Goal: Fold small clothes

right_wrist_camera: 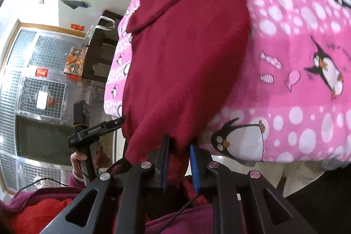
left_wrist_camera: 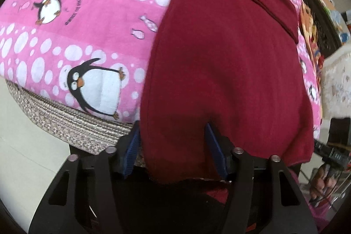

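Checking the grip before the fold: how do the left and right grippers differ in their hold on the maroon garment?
The left gripper stands wide, with garment hem between its fingers; the right gripper is nearly closed, pinching a bunched corner. Both have blue-padded fingers and work the near hem over the penguin blanket.

Pink penguin blanket point(left_wrist_camera: 87, 21) (woven mat point(left_wrist_camera: 72, 124) beneath)

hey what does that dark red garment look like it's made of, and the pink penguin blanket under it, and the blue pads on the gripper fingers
Dark red garment: probably soft knit cotton or fleece; matte, drapes limply, no sheen.
Pink penguin blanket: likely fleece or flannel; slightly fuzzy, printed pattern looks soft-edged.
Blue pads: seemingly ribbed rubber or moulded plastic; fine ridges show on the face, though which one is unclear.
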Motion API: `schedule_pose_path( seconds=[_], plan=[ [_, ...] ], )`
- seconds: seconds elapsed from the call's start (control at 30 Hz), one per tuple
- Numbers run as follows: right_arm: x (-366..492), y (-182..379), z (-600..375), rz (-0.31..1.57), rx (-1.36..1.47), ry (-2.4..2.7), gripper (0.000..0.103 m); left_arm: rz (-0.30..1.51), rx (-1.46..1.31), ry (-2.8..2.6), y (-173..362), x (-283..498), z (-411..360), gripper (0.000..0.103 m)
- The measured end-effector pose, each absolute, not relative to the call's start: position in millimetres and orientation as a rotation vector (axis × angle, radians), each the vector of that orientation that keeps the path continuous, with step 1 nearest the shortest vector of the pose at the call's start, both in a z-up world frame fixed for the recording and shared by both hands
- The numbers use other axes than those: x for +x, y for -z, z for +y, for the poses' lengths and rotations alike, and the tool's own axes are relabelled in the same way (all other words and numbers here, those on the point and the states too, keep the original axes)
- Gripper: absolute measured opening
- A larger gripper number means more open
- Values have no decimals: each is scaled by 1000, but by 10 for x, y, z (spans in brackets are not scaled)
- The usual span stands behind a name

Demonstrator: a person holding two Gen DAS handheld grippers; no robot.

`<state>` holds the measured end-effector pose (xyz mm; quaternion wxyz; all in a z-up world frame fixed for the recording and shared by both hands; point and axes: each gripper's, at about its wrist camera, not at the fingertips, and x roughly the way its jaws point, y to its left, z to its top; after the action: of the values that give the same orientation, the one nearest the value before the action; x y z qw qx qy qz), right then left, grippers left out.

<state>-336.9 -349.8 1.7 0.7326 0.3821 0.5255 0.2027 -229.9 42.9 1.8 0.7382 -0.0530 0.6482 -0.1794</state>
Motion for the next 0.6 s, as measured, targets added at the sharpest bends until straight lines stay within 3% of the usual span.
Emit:
schedule_pose_path(
  seconds=[0.03, 0.1, 0.17, 0.23, 0.3, 0.4, 0.6],
  plan=[
    [-3377, -9, -3535, 1156, 850, -450, 23, 1425, -99, 398, -14, -2308, 406, 49],
    [-3355, 14, -3542, 1160, 860, -452, 46, 1421, -83, 394, -4, -2310, 392, 45],
    [-3336, 42, -3554, 1147, 868, -453, 47, 1421, -82, 383, -1, -2302, 407, 37],
    [-3328, 43, -3541, 1150, 841, -450, 43, 1424, -93, 384, -29, -2313, 412, 17],
    [-3342, -13, -3553, 1143, 796, -452, 23, 1414, -85, 414, -104, -2336, 388, 8],
    [-3365, -178, -3626, 1098, 761, -465, 14, 1391, -76, 449, -235, -2347, 328, 8],
    [-3335, -392, -3724, 1012, 788, -491, 11, 1324, -137, 523, -529, -2221, 266, 8]
  ],
)
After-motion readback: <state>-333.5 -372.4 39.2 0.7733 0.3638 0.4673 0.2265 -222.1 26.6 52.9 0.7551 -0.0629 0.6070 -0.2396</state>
